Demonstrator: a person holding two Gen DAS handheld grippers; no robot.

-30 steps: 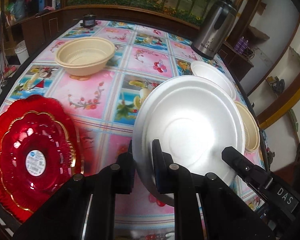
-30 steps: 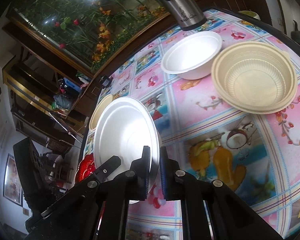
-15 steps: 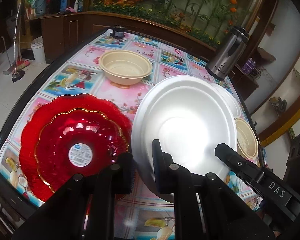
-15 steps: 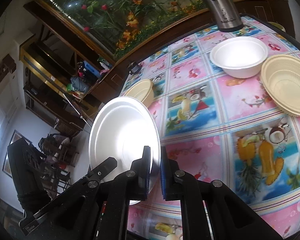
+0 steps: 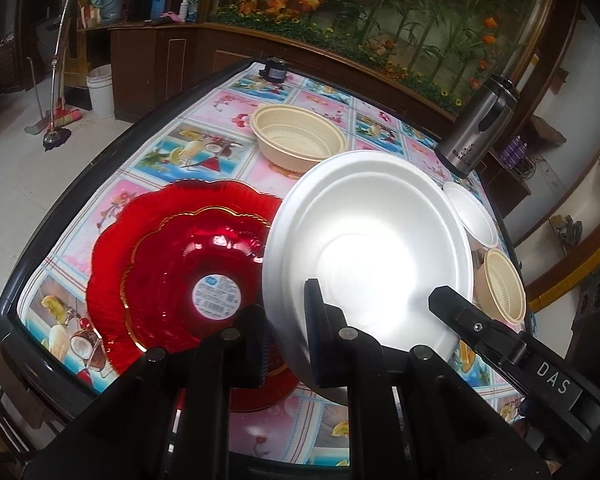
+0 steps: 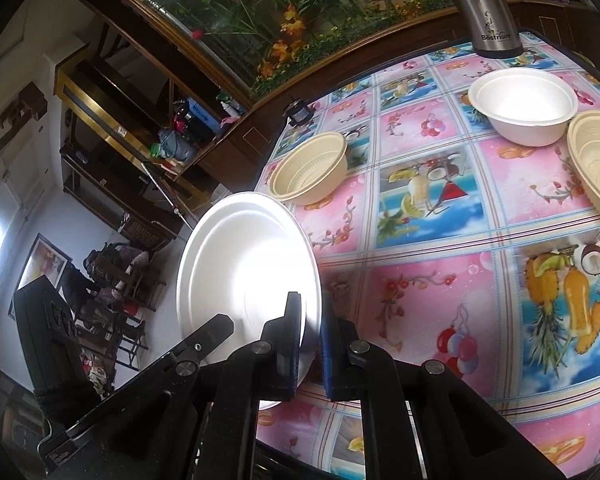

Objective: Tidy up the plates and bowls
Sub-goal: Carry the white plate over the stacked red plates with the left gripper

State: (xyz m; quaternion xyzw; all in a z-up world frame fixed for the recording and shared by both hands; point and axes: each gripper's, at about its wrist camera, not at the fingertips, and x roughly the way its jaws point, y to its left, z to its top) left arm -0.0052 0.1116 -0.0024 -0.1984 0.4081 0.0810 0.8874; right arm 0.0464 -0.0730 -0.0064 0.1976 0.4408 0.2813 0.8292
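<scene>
A white foam plate (image 5: 372, 248) is held tilted above the table, gripped at its near rim from two sides. My left gripper (image 5: 288, 340) is shut on the rim's left part, and my right gripper (image 6: 310, 332) is shut on the same plate (image 6: 244, 264). In the left wrist view the plate overlaps the right edge of a red scalloped glass plate (image 5: 172, 264) with a round label, which lies on the table's near left corner. One finger (image 5: 444, 300) of the right gripper shows at the plate's right.
On the flowered tablecloth (image 6: 440, 240) sit a beige bowl (image 5: 298, 138) at the back, a white foam bowl (image 5: 472, 216), and another beige bowl (image 5: 504, 284) on the right. A steel kettle (image 5: 476, 128) stands at the far right corner. The table's dark edge (image 5: 32, 248) runs close on the left.
Both grippers carried the white plate leftward across the table. The red plate came more fully into view, and the white plate now overlaps its right edge.
</scene>
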